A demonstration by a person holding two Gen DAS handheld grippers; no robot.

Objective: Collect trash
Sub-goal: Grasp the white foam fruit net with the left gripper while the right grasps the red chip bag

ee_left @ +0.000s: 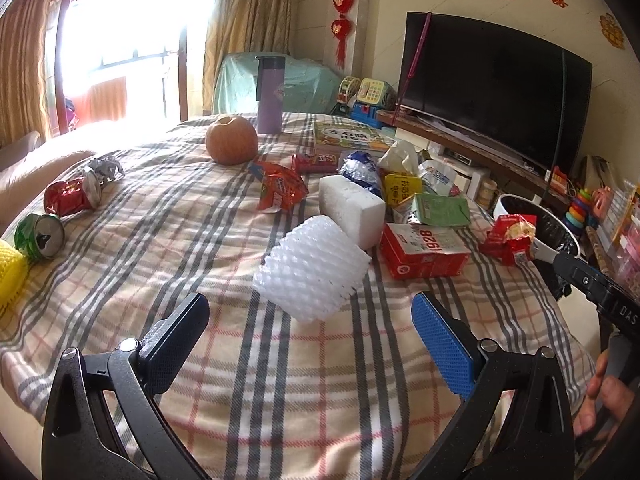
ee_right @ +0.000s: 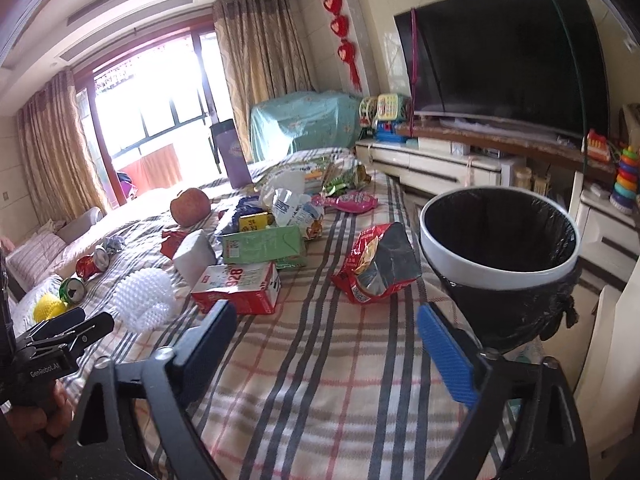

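**Both tongs wide and empty over the littered plaid blanket**

Nearest the left wrist camera, the left gripper [ee_left: 310, 328] stands wide, nothing between its black pad and its blue pad, above bare plaid blanket [ee_left: 224, 380]. Just beyond its tips lies a white foam net sleeve [ee_left: 314, 268], and touching that sleeve's far side is a white foam block [ee_left: 352, 208]. Right of both sits a red and white carton [ee_left: 424, 250] printed with "928" as read in the right wrist view.

The right gripper [ee_right: 326, 334] is also wide and grips nothing. "GenRoboLAI", or close to it, is readable on the other tool at the left edge of its view. Ahead of it a torn red and silver snack bag [ee_right: 378, 266] lies near the blanket's right edge, just beside the white bin [ee_right: 500, 268] lined with a black bag, which stands off that edge.

Farther in, a green carton [ee_right: 262, 244], a yellow packet [ee_left: 402, 190] with print too small to read, and crumpled wrappers crowd the middle. Along the left edge lie a crushed green can [ee_left: 40, 236], a crushed red can [ee_left: 72, 196] and a yellow net [ee_left: 12, 276]. An apple [ee_left: 231, 140] and a purple bottle [ee_left: 270, 94] stand toward the far edge.
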